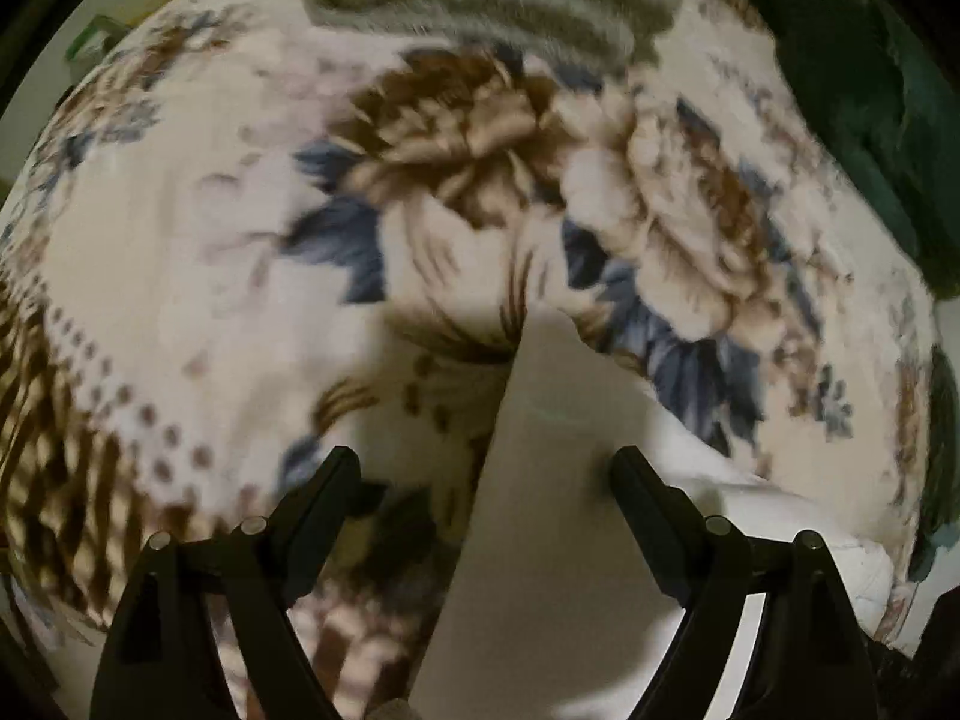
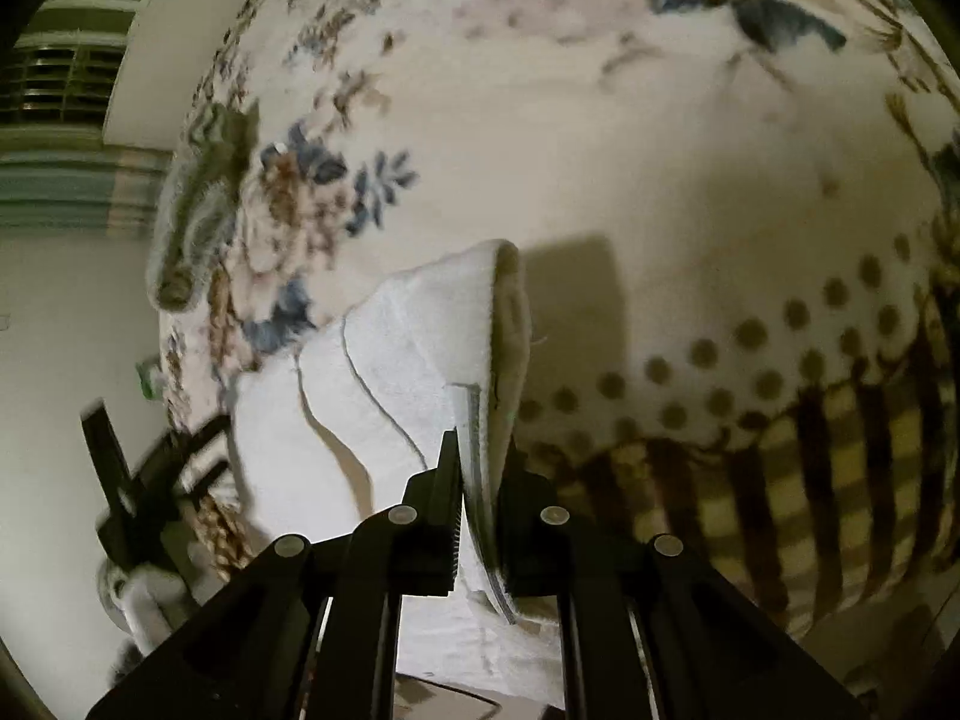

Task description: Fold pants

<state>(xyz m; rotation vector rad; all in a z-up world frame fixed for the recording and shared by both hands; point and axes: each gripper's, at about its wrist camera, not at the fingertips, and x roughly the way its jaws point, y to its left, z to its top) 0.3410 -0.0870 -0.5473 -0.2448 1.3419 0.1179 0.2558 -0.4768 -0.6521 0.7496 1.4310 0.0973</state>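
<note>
The white pants [image 2: 390,354] lie on a floral blanket [image 2: 630,150]. In the right wrist view my right gripper [image 2: 483,450] is shut on the pants' edge and holds a fold of the cloth up off the blanket. In the left wrist view a raised white panel of the pants [image 1: 540,480] stands between the fingers of my left gripper [image 1: 486,462], which is open with its jaws wide apart; neither finger presses the cloth. The left gripper also shows in the right wrist view [image 2: 150,480], blurred at the far left.
A grey fuzzy garment [image 1: 492,0] lies at the blanket's far edge and also shows in the right wrist view [image 2: 198,204]. Dark green cloth [image 1: 852,120] lies at the right. The blanket's brown checked border [image 2: 810,480] runs along its edge. A window with blinds [image 2: 54,84] is at the back.
</note>
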